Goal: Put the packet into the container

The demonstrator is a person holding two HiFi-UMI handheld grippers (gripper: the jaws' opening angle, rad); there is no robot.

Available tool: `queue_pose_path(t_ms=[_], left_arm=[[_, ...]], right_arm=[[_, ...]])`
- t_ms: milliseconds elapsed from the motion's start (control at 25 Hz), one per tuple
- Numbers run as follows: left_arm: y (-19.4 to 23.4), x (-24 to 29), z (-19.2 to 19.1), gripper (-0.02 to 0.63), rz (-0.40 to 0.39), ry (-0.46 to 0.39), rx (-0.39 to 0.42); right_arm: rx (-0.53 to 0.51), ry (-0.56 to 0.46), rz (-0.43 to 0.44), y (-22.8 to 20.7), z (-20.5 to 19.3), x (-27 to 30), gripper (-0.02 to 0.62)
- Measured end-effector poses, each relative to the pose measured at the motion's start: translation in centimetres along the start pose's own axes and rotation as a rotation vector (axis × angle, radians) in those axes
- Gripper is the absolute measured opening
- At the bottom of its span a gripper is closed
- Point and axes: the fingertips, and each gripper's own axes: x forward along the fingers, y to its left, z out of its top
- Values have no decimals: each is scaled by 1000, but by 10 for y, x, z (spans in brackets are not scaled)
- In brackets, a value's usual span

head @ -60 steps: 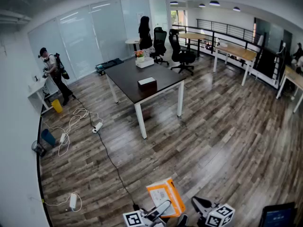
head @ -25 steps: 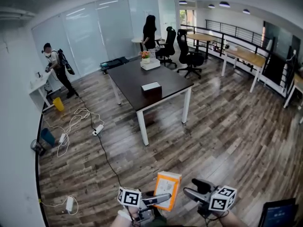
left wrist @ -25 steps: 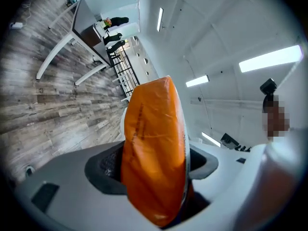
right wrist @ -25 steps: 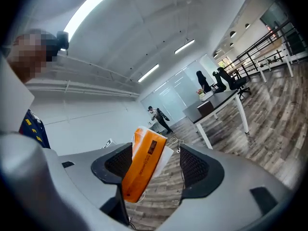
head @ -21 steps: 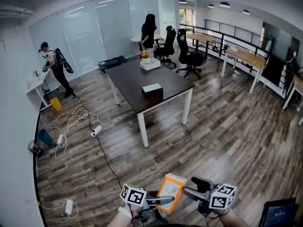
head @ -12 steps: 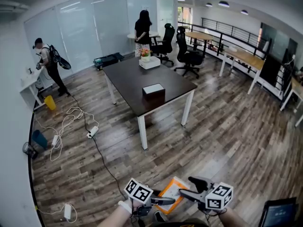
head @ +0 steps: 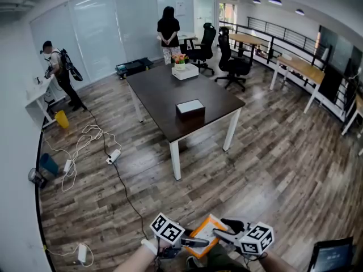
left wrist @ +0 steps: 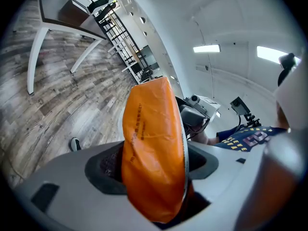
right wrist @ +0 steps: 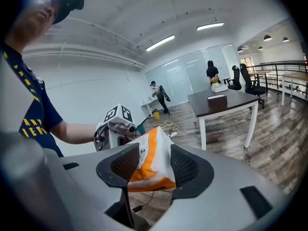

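An orange and white packet (head: 205,231) hangs low in front of me, above the wooden floor. My left gripper (head: 193,242) is shut on one end of it; in the left gripper view the orange packet (left wrist: 153,148) fills the gap between the pads of the left gripper (left wrist: 154,165). My right gripper (head: 226,234) reaches in from the right. Its jaws are closing with the packet (right wrist: 153,163) between them, and I see no firm squeeze by the right gripper (right wrist: 150,166). A dark box with a white top (head: 190,107) sits on the dark table (head: 164,98).
A white box with flowers (head: 186,71) stands at the table's far end. Cables and power strips (head: 113,155) trail over the floor at the left. One person (head: 168,30) stands behind the table and another (head: 58,72) at the left wall. Office chairs (head: 235,61) stand behind.
The packet has sunk lower and tilted. My right gripper has moved in from the right until its jaws stand around the packet's free end. The left gripper keeps its hold.
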Motion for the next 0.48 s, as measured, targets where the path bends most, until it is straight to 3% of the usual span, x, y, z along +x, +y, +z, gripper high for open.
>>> queue_pose_path(t_ms=[280,480], left_arm=[[33,-10,50,324,74,28,-10],[48,-11,109,324,115,14,-22]], right_arm=[[-48,116,89,-56,14,34,197],[-14,74,126,-110,48,40,140]])
